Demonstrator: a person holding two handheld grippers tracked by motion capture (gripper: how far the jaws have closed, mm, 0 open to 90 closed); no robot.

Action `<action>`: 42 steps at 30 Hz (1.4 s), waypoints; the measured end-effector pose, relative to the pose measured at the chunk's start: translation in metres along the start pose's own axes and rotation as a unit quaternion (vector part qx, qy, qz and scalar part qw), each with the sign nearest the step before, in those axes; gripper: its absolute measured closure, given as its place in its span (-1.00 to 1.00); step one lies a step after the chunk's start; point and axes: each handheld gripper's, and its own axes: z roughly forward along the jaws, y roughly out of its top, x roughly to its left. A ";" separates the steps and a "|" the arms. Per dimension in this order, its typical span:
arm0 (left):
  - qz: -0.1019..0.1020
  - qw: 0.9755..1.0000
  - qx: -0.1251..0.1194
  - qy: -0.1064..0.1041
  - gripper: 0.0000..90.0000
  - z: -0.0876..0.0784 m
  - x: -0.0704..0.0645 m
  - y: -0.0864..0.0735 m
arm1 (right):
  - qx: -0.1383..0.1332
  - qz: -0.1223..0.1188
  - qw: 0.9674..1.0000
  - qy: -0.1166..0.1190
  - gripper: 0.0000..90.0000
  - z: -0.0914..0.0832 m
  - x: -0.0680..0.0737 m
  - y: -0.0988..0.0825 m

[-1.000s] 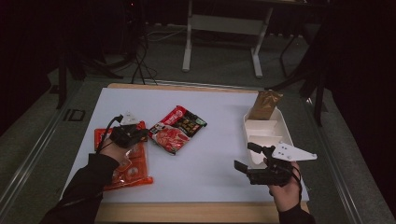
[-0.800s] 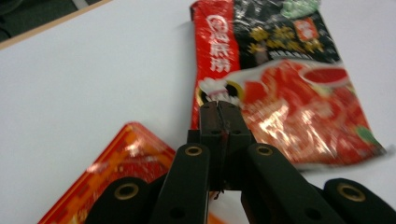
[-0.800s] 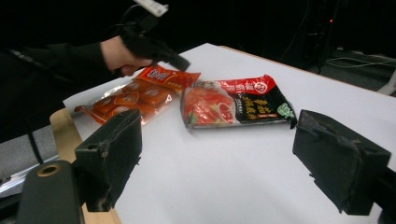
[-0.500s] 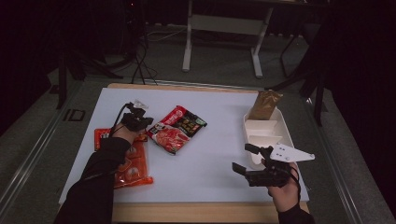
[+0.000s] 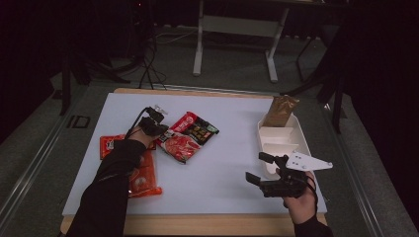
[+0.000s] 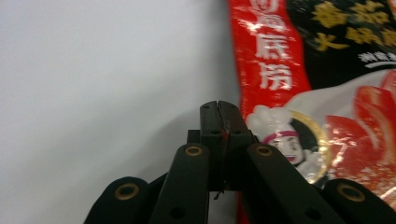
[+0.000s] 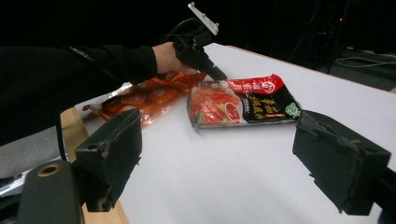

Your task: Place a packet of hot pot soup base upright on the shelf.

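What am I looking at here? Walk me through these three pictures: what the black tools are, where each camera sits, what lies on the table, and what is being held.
No robot here: a person holds a two-jaw tool in each hand. The high view looks down on the white table from above the person's side. There the left hand-held gripper reaches to the edge of a red and black food packet, and the right hand-held gripper hovers over bare table near a white tray with a brown pouch at its far end. An orange packet lies under the left forearm.

The other two pictures come from cameras riding on the tools. In the left gripper view, its jaws are shut by the packet's edge; whether they pinch it, I cannot tell. In the right gripper view, its jaws stand wide open, holding nothing.
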 end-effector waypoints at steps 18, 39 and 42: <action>0.033 0.998 0.016 -0.054 1.00 -0.005 -0.034 0.001 | 0.000 0.006 1.000 0.003 -0.66 -0.001 -0.001 0.000; 0.038 0.994 0.004 -0.105 1.00 -0.007 -0.073 -0.008 | 0.004 -0.002 1.000 -0.001 -0.66 0.000 0.001 0.000; 0.038 0.993 0.002 -0.109 1.00 -0.007 -0.078 -0.008 | 0.004 -0.003 1.000 -0.001 -0.66 0.000 0.002 0.000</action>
